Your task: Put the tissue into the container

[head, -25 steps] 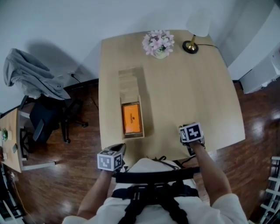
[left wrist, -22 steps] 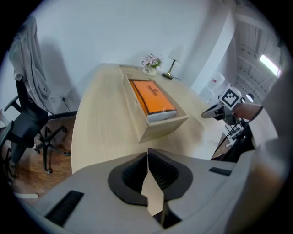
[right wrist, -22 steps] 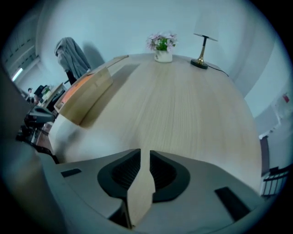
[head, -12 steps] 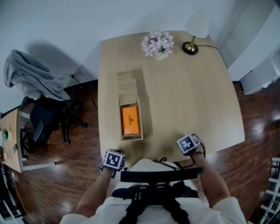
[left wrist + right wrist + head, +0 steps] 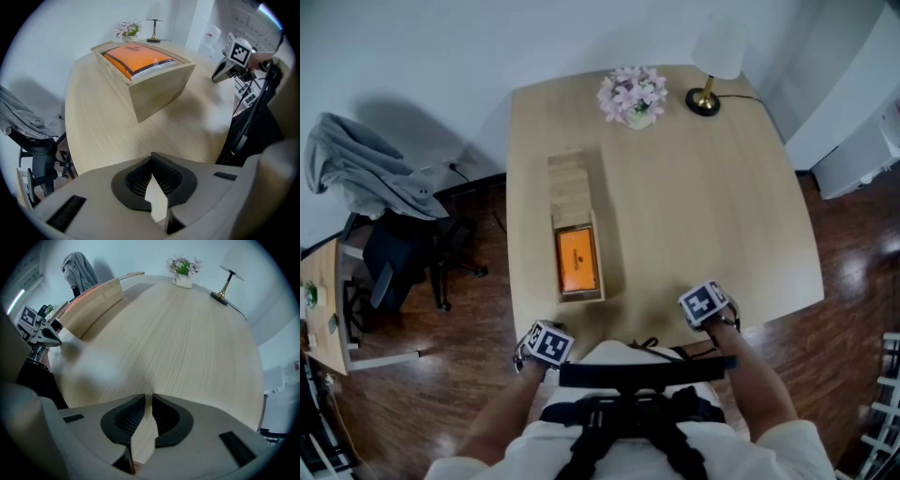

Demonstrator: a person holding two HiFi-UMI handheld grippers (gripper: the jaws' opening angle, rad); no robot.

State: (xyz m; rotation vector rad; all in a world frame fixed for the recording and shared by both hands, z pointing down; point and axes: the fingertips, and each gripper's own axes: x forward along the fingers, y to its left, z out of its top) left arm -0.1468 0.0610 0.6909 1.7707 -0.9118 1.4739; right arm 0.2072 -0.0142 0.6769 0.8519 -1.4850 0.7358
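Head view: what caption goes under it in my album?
Left gripper and right gripper shut near the table edge; orange pack inside wooden container.

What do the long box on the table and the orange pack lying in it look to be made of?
Box: pale wood or wood veneer with a matt finish, going by the faint grain and flat, square-cut walls. Orange pack: probably thin plastic film, since the top is smooth with a light sheen.

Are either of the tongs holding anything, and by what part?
Nothing is held: the left tongs and the right tongs are both shut and empty.
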